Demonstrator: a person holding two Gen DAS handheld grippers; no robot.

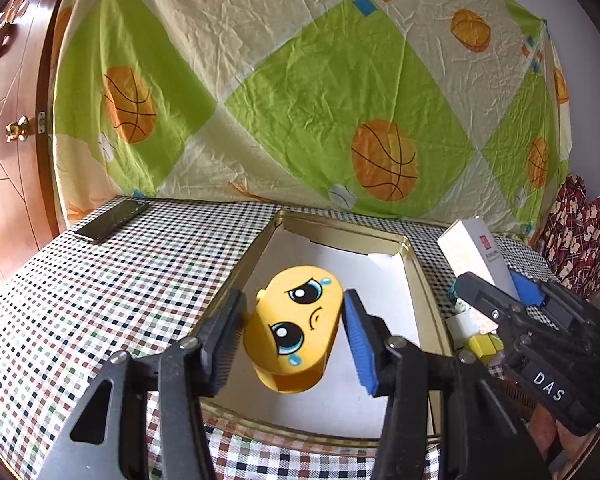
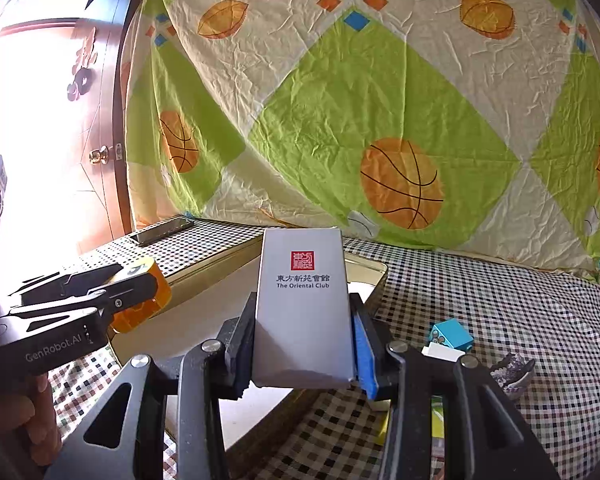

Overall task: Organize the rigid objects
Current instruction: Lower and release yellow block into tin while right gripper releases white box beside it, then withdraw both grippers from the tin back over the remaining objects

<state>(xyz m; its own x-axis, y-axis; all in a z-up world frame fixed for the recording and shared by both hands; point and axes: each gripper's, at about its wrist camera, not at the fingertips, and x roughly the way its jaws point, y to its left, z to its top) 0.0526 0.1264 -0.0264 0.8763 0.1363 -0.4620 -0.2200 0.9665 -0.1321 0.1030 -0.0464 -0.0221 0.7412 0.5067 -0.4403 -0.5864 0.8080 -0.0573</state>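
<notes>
White box (image 2: 304,308) "The Oriental Club"; grippers marked "DAS" (image 1: 549,390), "GenRobot.AI" (image 2: 54,350).

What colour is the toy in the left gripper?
Yellow toy, with a teary cartoon face; clearest in the left wrist view.

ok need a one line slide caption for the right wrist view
Right gripper shut on a grey Oriental Club box above the gold tray, the left gripper alongside gripping a yellow toy.
</notes>
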